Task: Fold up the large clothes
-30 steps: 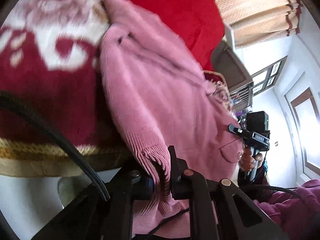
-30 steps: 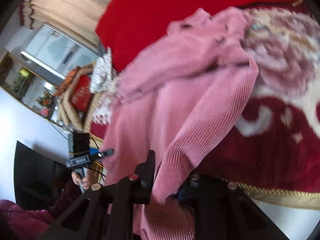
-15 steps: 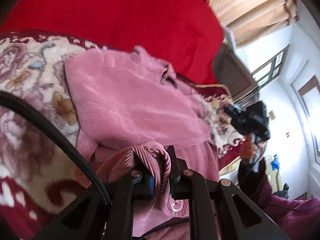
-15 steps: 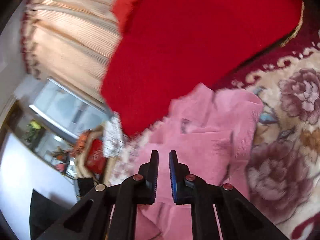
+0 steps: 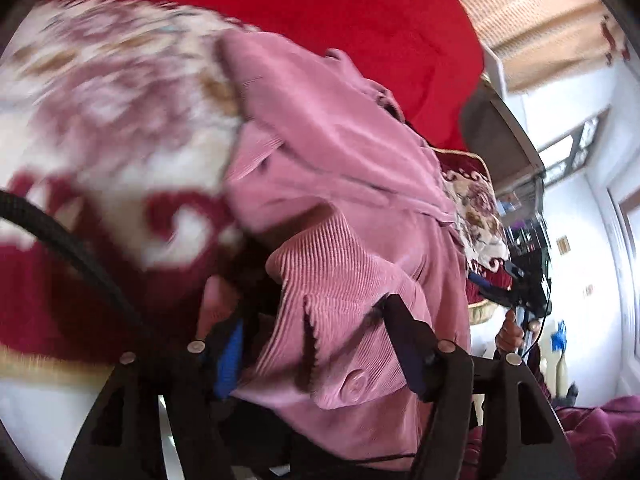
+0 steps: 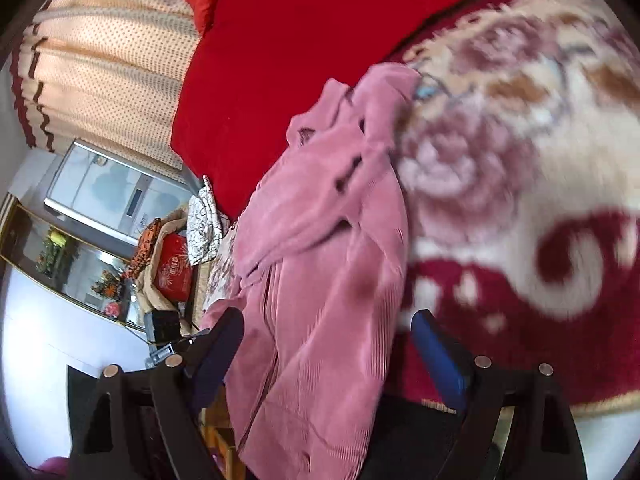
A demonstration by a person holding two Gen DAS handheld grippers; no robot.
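In the near foreground the left gripper has just been opening, its fingers released with the ribbed hem of the pink corduroy jacket loose between them. The right gripper has likewise just spread, cloth between its fingers but not pinched. The jacket lies on the floral blanket of the bed, hem hanging off the near edge; its weight could drag the fold undone. Its long axis runs away from the cameras, collar towards the red quilt beyond.
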